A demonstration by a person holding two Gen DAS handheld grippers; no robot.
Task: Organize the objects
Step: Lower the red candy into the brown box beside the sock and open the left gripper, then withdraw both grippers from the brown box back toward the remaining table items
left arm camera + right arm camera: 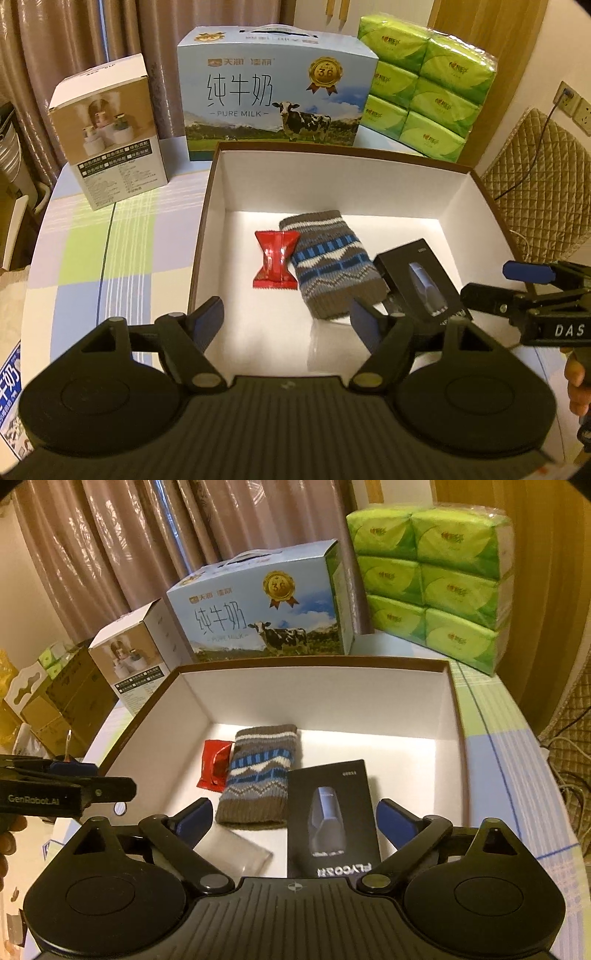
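From my left wrist, my left gripper [286, 314] stands open over the near edge of the box [332, 147], nothing between its pads. Inside, on the white floor, lie three things: a red sachet [275, 260], a knitted pouch [327, 264] touching it on the right, and a black carton [421, 280] lapping the pouch's near right corner. My right gripper [502, 282] reaches in from the right, just beside the carton, jaws apart and empty. I judge the packing mostly done, since these things are already in the box and I see nothing loose on the checked table [92, 240]. Behind the box stand a small white carton [110, 133], a milk case [275, 96] and a tissue pack [428, 85]; they are well clear of my reach and too big for the box, I think.

From my right wrist, my right gripper [293, 821] is wide open above the black carton [332, 816], not touching it. The pouch [258, 771] lies between the carton and the sachet [214, 764], which is half hidden behind it. A clear flat piece [236, 853], perhaps plastic, lies in the near corner; I cannot tell what it is. My left gripper [99, 779] comes in from the left over the box wall [317, 664], empty as far as I can see. What may be left is tidying the overlap of carton and pouch. The box walls are the only hindrance.
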